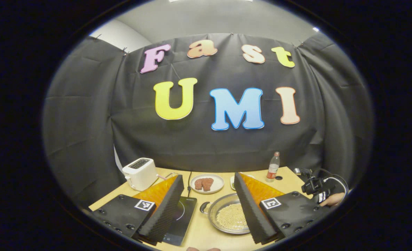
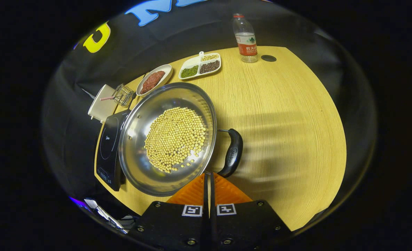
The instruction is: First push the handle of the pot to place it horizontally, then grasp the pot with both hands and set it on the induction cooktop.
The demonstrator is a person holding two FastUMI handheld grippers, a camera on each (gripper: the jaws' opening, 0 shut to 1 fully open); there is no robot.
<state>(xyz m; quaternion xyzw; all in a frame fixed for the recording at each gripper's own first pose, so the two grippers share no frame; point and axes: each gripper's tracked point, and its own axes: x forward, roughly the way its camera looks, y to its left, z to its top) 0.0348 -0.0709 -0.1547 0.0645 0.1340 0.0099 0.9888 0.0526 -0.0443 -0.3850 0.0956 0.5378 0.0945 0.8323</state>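
A steel pot (image 2: 132,139) holding soybeans (image 2: 174,139) stands on the wooden table, its left side next to the black induction cooktop (image 2: 108,146). One black handle (image 2: 232,151) sticks out on the pot's right, curving toward me. My right gripper (image 2: 207,176) is shut, with its tips at the pot's near rim just left of that handle's lower end. In the left gripper view, my left gripper (image 1: 208,176) is open above the table's near edge. The pot (image 1: 226,216) lies between its fingers and the cooktop (image 1: 183,216) behind its left finger. The right gripper (image 1: 315,188) shows far right.
A white toaster (image 1: 140,173), a plate of meat (image 1: 207,183) and a water bottle (image 1: 273,167) stand along the back of the table. A divided dish of beans (image 2: 200,65) lies beside the meat plate (image 2: 153,79). A hand (image 1: 331,199) holds the right gripper.
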